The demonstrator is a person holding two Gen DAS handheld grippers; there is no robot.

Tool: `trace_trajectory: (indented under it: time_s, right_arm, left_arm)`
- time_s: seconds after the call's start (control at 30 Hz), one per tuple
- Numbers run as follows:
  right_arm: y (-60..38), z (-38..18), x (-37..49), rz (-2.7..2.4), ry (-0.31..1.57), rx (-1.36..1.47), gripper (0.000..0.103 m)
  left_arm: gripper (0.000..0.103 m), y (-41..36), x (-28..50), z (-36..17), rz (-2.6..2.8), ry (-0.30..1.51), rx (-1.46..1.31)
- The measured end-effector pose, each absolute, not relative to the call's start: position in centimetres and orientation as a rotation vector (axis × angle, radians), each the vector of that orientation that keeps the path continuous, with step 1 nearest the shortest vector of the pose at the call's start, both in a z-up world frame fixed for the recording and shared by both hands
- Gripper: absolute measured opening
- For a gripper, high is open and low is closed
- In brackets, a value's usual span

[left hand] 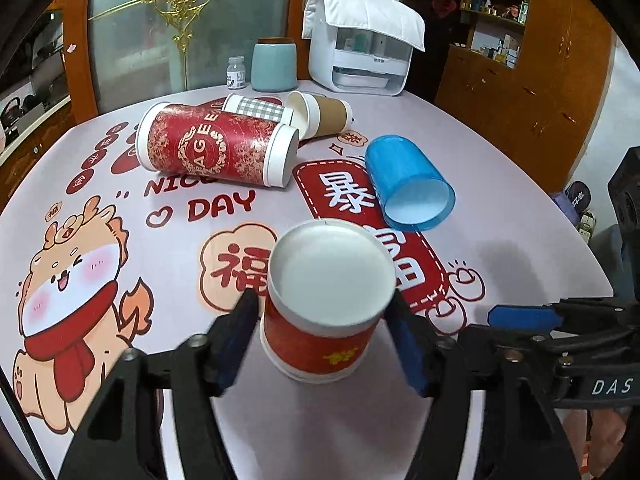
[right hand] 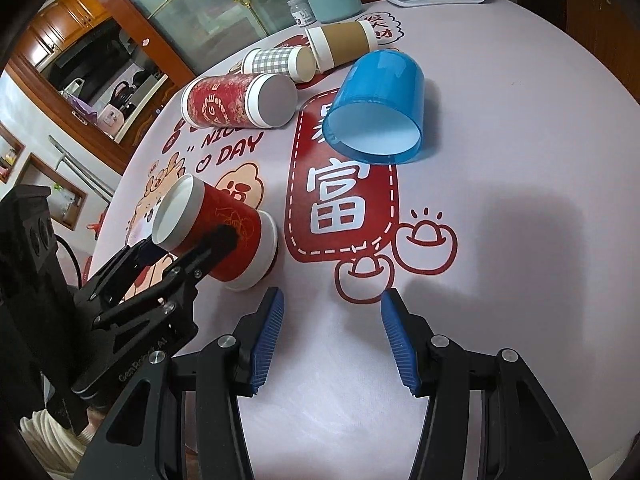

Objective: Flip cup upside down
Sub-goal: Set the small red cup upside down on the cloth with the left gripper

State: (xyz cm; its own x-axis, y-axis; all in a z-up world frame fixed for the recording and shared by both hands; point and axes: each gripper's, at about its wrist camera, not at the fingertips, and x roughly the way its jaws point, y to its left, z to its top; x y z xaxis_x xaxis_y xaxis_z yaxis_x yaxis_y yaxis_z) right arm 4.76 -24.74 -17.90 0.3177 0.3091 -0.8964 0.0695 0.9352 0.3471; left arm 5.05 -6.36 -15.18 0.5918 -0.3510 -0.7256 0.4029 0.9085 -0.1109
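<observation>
Near the table's front edge, the small red paper cup with white rims is clenched between the left gripper pads, tilted with its rim on the cloth, presumably so it can be set mouth-down. The right gripper is held slack and empty beside it. Farther in, a blue plastic tumbler lies toppled; beyond, a red cylindrical canister lies sideways.

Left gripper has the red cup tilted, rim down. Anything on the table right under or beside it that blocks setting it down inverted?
Nothing visible blocks it. The left gripper is shut on the red cup, tilted with its rim near the bare tablecloth. The blue cup and the other fallen cups lie farther back. The right gripper is open, apart.
</observation>
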Motion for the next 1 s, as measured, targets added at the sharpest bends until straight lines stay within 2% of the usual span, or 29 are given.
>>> trace_trajectory:
  time_s: [0.1, 0.27, 0.5, 0.9, 1.0]
  right_arm:
    - [-24.7, -17.5, 4.3, 0.158, 1.235, 0.341, 0.053]
    - [-24.5, -16.5, 3.5, 0.155, 1.202, 0.306, 0.053]
    - [-23.7, -14.9, 2.2, 0.164, 1.172, 0.277, 0.053]
    - [-21.3, -9.3, -0.2, 0.206, 1.075, 0.232, 0.053]
    - [-20.5, -7.2, -0.8, 0.21, 1.038, 0.204, 0.057]
  left_arm:
    - [0.083, -6.2, 4.4, -14.6, -0.415, 0.8, 0.085]
    - [0.087, -5.4, 3.5, -13.3, -0.393, 0.785, 0.091]
    - [0.1, -3.4, 1.3, -10.8, -0.327, 0.773, 0.099]
    - [0.102, 0.0, -0.9, -5.6, -0.214, 0.792, 0.033]
    - [0.102, 0.5, -1.5, -4.5, -0.193, 0.772, 0.035]
